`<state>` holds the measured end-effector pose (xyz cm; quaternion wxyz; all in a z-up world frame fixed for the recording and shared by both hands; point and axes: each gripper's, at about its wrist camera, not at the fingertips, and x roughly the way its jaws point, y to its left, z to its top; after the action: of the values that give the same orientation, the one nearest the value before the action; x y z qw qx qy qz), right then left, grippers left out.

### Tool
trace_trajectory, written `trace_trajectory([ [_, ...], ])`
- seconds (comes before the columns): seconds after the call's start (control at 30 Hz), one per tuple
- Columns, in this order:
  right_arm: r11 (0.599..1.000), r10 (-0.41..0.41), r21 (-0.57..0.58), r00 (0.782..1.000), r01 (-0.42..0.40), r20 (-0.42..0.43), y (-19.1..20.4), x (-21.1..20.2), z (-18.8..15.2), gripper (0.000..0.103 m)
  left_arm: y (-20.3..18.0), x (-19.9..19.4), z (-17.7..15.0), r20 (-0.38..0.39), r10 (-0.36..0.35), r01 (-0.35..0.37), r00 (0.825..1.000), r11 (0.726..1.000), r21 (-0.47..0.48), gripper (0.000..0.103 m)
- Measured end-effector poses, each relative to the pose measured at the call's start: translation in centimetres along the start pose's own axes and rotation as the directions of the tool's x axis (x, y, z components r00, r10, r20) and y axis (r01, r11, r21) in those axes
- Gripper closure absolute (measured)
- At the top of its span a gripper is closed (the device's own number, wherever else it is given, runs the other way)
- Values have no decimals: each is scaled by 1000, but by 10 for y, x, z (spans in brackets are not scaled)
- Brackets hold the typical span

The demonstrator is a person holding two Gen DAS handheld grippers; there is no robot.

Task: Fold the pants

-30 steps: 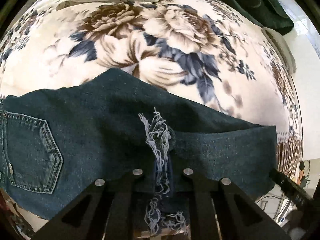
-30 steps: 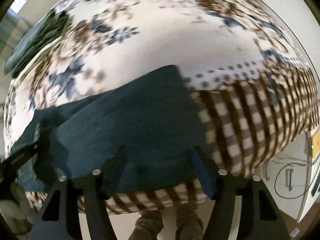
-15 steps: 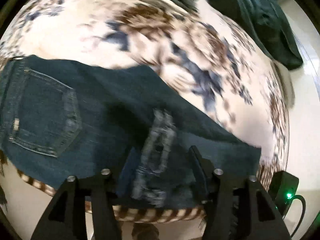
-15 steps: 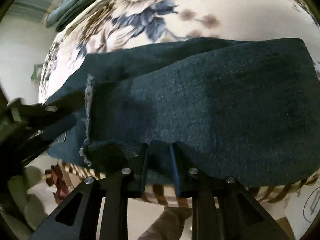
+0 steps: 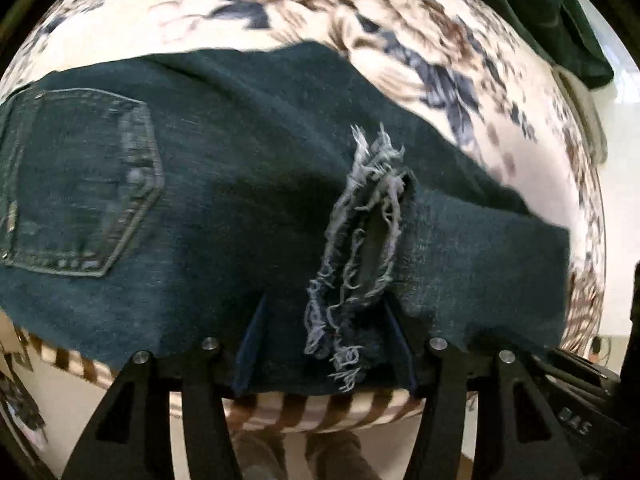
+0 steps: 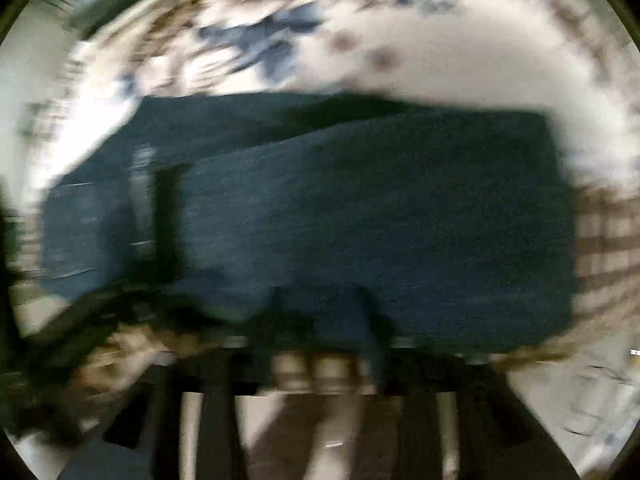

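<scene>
Left gripper [image 5: 326,344] points steeply downward, jaws parted, the frayed hem of the jeans [image 5: 240,208] lying between the fingers without visible clamping. Right gripper [image 6: 320,320] points straight down, jaws opening; view blurred, fabric beneath.

Floral blanket [image 5: 400,20] in cream, brown and slate-blue covers the surface; brown-and-cream checked border [image 5: 320,412] at its near edge; dark green garment [image 5: 560,28] heaped at far right corner; pale glossy floor [image 5: 616,92] beyond, brightly lit.
</scene>
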<state>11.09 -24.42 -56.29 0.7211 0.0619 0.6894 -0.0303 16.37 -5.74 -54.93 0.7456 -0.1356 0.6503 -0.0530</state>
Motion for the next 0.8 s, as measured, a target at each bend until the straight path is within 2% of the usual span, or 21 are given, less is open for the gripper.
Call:
trace_trajectory([
  [0.03, 999, -43, 6, 999, 43, 7, 0, -3, 1, 15, 5, -6, 0, 8, -18, 18, 1000, 1000, -20, 34],
  [0.07, 998, -68, 16, 998, 68, 14, -1, -5, 2, 13, 13, -16, 0, 23, -47, 48, 999, 997, -53, 26],
  [0.1, 995, -96, 22, 995, 95, 18, -1, -7, 3, 13, 20, -22, 0, 38, -60, 63, 997, 995, -79, 12],
  [0.13, 993, -116, 26, 993, 115, 20, -2, -8, 5, 13, 30, -31, -1, 63, -70, 77, 996, 991, -113, 7],
  [0.27, 991, -131, 42, 991, 131, -2, 0, -9, 13, 13, 68, -56, -7, 128, -35, 63, 991, 974, -218, 4],
  [0.33, 990, -133, 42, 991, 133, -6, 6, -9, 19, 13, 97, -70, -9, 160, 7, 43, 987, 951, -305, 4],
  [0.4, 992, -124, 34, 992, 124, -6, 15, -11, 26, 13, 137, -87, -14, 223, 45, 56, 974, 903, -426, 4],
  [0.47, 992, -125, 23, 992, 125, -9, 24, -12, 33, 13, 180, -97, -22, 250, 93, 64, 964, 829, -556, 4],
  [0.53, 990, -140, 2, 990, 140, -7, 39, -12, 37, 13, 217, -95, -27, 254, 102, 90, 962, 757, -647, 8],
  [0.63, 986, -166, -22, 986, 166, 2, 55, -13, 43, 13, 256, -82, -27, 287, 72, 164, 955, 680, -715, 16],
  [0.67, 985, -171, -24, 985, 171, 2, 62, -12, 44, 13, 264, -77, -25, 297, 56, 185, 953, 666, -722, 21],
  [0.73, 983, -184, -27, 983, 184, -2, 71, -9, 48, 13, 278, -60, -17, 342, -4, 268, 940, 633, -727, 53],
  [0.8, 983, -185, -16, 983, 185, -6, 78, -5, 46, 13, 285, -58, -11, 378, -12, 305, 926, 616, -726, 65],
])
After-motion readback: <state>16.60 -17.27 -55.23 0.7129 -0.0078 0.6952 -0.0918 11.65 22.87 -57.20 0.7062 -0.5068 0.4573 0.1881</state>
